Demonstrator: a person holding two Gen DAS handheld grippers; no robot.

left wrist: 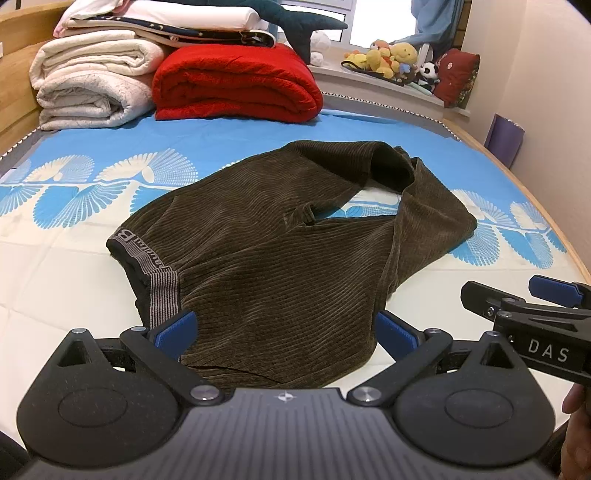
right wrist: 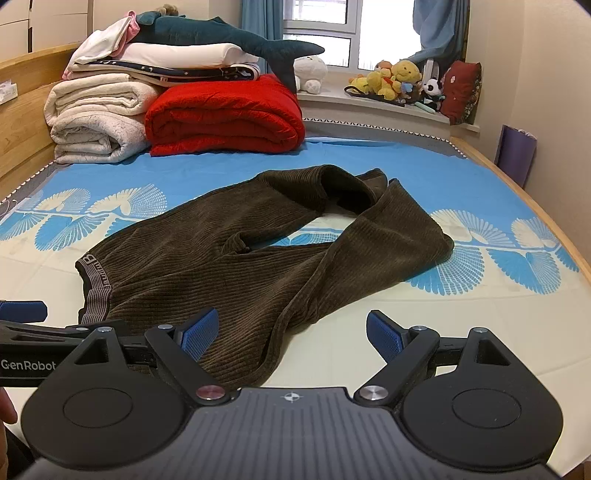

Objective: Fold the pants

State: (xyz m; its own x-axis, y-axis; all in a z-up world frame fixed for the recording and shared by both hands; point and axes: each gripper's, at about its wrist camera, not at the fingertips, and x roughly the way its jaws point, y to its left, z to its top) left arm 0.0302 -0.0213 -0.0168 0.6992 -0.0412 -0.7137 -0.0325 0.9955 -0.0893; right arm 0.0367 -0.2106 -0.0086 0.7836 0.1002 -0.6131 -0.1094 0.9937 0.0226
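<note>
Both wrist cams sat low at the near edge of the bed (left wrist: 74, 280), angled down and fwd toward the window (right wrist: 325, 33). Left cam was close over the pants (left wrist: 266, 243); right cam sat just beside it, further right. Both views shared pants, red blanket (right wrist: 225, 114), sill toys (left wrist: 391, 59).

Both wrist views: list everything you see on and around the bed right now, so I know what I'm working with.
pants: one, dark brown corduroy, spread unfolded mid-bed, waistband at left
sheet: one, blue and cream, covering the bed
red quilt: one, folded, far end of bed
white blankets: stack, cream, left of the red quilt
shark plush: one, teal, atop the stack
soft toys: several, mostly yellow, on the window ledge
red cushion: one, right end of the ledge
left claw: open, over the near pants edge
right claw: open, beside it, holding nothing
</note>
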